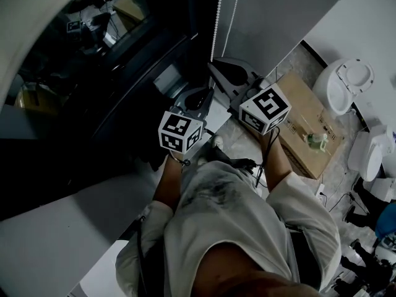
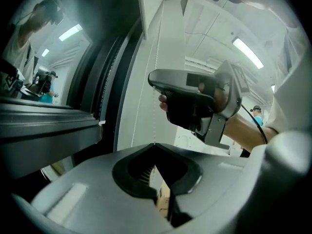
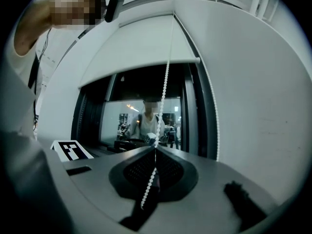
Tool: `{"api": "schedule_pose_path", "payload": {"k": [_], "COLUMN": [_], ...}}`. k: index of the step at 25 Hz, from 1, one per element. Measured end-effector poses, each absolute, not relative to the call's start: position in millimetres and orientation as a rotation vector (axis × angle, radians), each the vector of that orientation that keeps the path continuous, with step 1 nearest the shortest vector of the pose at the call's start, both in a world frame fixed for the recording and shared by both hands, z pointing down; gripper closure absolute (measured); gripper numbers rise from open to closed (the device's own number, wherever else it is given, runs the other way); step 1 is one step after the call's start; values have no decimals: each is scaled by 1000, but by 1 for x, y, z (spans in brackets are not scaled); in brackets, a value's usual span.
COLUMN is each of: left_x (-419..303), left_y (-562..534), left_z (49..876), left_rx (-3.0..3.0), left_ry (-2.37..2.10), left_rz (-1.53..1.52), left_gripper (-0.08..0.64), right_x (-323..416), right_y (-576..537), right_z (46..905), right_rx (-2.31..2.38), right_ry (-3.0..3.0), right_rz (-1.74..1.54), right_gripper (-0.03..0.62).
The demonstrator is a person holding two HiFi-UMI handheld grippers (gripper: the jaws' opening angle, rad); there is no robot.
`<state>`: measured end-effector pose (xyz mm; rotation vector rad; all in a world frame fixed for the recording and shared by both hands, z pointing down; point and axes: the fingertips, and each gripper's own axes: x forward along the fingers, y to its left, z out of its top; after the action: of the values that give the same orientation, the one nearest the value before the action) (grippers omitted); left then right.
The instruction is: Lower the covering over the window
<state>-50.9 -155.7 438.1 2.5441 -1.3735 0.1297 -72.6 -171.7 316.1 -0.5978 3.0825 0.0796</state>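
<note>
Right claw [image 3: 155,150] is clenched on the bead chain [image 3: 167,82]; the chain runs up from between the closed tips toward the top of the roller blind [image 3: 136,45] and trails down through the hollow behind them. The left claw [image 2: 154,145] is also closed at the tips; a thin strand comes down to the very point where they meet, though whether it is nipped there I cannot tell.

The roller blind hangs part-way down; its bottom rail [image 3: 146,72] crosses the upper part of the window [image 3: 141,123]; the dark glass below the rail is uncovered and shows a reflected person. A second strand [image 3: 216,126] of the chain hangs by the right-hand upright of the window frame [image 3: 196,116], close to the plain white wall [image 3: 263,106]; the two strands stand well apart at claw height.

Seen from the left claw, the right claw and the hand [image 2: 163,102] on it sit just above and to the right of the closed tips, crowding that side; the dark frame closes off the left. On the floor, a cardboard box [image 1: 306,116] lies near the right forearm; a white fixture [image 1: 346,82] with a round lid stands beyond it.
</note>
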Motion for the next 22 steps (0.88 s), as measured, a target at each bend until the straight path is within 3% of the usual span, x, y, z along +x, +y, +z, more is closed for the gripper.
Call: {"api": "schedule_pose_path", "payload": {"k": [13,22], "left_x": [-52,-66], "left_y": [-149,-138], "left_z": [488,462], "left_rx": [2477,2488], "left_ry": [-1367,-1455], "left_rz": [189,157], "left_gripper": [549,528], "right_x": [-73,-69], "right_y": [-171,-174], "right_z": [368,370], "right_rx": [-627,-654], "right_ry": [3151,3148], "right_rz": [-25,-14], "right_gripper": [575,574]}}
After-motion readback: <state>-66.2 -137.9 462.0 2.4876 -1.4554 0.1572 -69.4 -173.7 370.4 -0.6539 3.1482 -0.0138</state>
